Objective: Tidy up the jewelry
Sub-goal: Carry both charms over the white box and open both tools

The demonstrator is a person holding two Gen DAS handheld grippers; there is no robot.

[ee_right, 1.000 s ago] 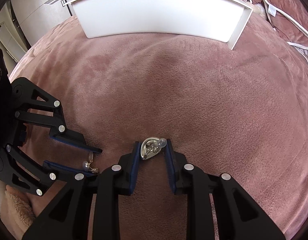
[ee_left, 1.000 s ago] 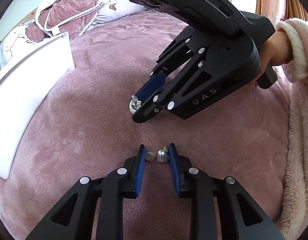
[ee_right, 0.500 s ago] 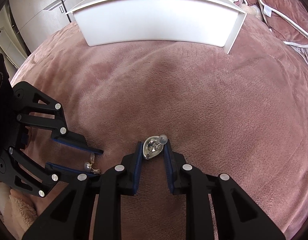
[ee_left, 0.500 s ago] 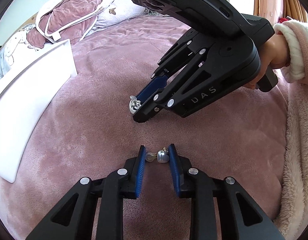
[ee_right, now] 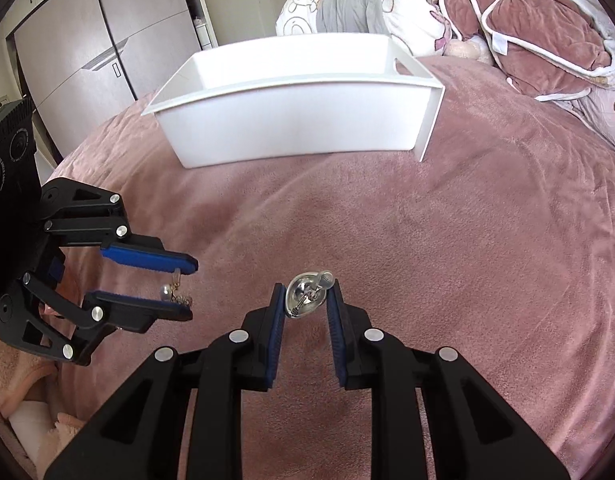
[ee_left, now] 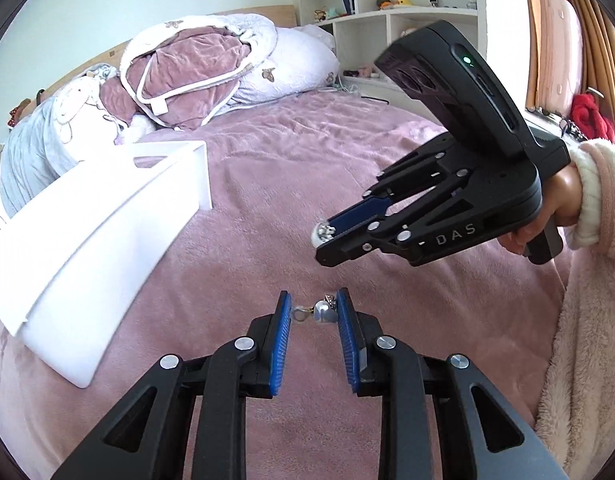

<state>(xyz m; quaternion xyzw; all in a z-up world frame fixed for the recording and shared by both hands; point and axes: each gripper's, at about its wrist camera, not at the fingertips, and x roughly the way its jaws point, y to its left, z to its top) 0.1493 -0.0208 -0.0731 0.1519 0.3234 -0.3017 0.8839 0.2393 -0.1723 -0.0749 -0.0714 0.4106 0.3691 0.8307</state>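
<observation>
The left gripper [ee_left: 313, 312] pinches a small pearl earring [ee_left: 322, 313] between its two blue pads. The earring has a round grey pearl and a tiny gold and sparkly bit. It sits right at the tips of the fingers. In the right wrist view the same gripper [ee_right: 185, 288] comes in from the left side, and the earring [ee_right: 173, 294] hangs between its two fingers, with the pearl and a short chain showing.

The right gripper [ee_right: 306, 298] pinches a shiny silver earring [ee_right: 305, 295] shaped like a drop. It has a clear round end poking out at the top. The pads press on it from both sides. In the left wrist view this gripper [ee_left: 327, 242] is up in the air on the right, and the silver earring [ee_left: 322, 234] peeks out at the tip. A hand [ee_left: 555, 208] in a fluffy pink sleeve holds it.

Both grippers are above a pink blanket [ee_right: 427, 240] on a bed. They are near each other but not touching.

A white box [ee_right: 295, 120] stands on the blanket, well ahead of the right gripper. Its top is open. In the left wrist view the box [ee_left: 87, 240] is off to the left.

Pillows [ee_left: 195, 68] are piled at the head of the bed, behind the box.
</observation>
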